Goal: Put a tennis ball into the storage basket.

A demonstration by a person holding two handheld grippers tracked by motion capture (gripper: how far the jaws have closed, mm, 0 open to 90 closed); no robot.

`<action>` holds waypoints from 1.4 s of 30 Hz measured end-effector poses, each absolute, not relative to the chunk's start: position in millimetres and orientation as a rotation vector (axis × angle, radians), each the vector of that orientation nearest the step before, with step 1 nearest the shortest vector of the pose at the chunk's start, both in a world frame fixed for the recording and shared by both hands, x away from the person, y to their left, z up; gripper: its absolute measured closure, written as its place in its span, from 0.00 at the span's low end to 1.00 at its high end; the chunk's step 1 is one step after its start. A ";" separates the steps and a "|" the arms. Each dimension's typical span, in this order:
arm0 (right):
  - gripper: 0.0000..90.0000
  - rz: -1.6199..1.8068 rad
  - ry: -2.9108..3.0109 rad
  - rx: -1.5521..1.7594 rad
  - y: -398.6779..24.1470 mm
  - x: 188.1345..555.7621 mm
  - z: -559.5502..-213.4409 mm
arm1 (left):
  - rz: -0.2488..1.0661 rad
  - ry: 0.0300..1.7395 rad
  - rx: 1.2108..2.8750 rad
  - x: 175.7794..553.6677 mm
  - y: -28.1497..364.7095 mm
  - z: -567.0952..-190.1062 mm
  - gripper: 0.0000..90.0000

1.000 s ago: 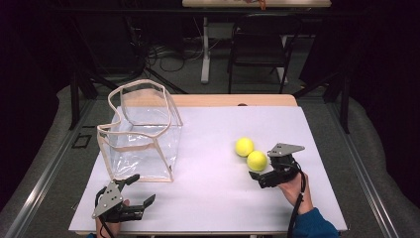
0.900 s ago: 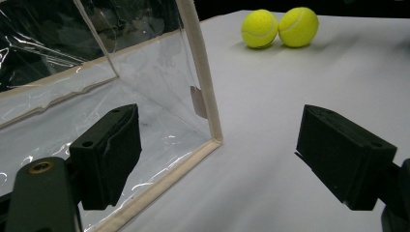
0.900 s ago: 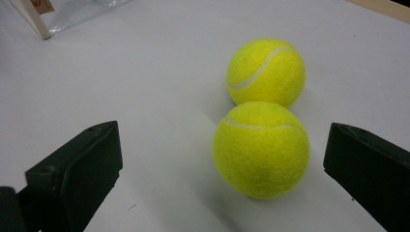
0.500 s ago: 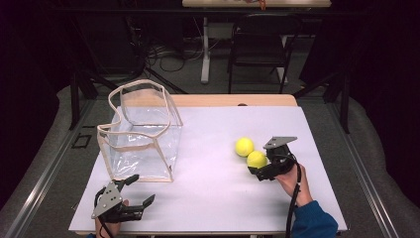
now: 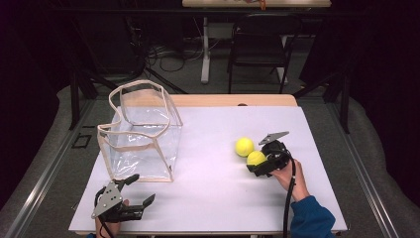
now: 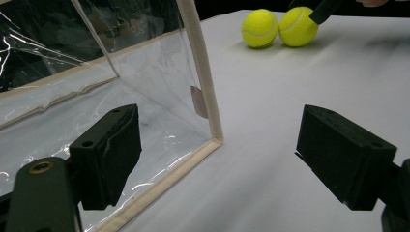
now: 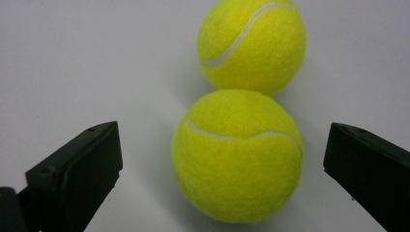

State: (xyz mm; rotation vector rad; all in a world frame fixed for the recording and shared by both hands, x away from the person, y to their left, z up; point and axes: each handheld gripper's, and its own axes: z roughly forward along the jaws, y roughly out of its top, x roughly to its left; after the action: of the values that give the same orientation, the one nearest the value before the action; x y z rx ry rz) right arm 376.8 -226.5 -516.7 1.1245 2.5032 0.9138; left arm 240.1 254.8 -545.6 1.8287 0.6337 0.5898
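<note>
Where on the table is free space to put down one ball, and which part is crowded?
Free: the wide white middle of the table, between the clear bag and the two tennis balls, and the far strip behind the balls. Crowded: around the balls, where the open right gripper reaches the nearer one, and the near-left corner, where the open left gripper sits at the bag.

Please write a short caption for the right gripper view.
Open right gripper straddles the nearer tennis ball, a second tennis ball just behind it.
</note>
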 end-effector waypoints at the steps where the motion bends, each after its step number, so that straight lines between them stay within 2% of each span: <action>1: 0.00 0.911 2.509 1.131 -225.9 378.1 -517.5 | 0.589 0.634 1.828 240.1 254.9 -545.6 0.18; 11: 0.02 0.850 2.540 1.182 -222.9 388.7 -526.2 | 0.588 0.634 1.828 240.1 255.0 -545.7 0.18; 27: 0.28 0.815 2.525 1.263 -221.4 390.2 -531.3 | 0.583 0.638 1.828 240.1 255.1 -546.0 0.18; 42: 0.29 0.823 2.525 1.249 -221.7 383.8 -526.0 | 0.588 0.637 1.826 239.8 255.1 -545.7 0.18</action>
State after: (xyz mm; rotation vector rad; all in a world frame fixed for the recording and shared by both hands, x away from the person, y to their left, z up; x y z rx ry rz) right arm 383.8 -221.7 -526.0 1.2495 2.5251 0.8230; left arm 239.8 255.1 -545.7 1.8260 0.6371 0.5879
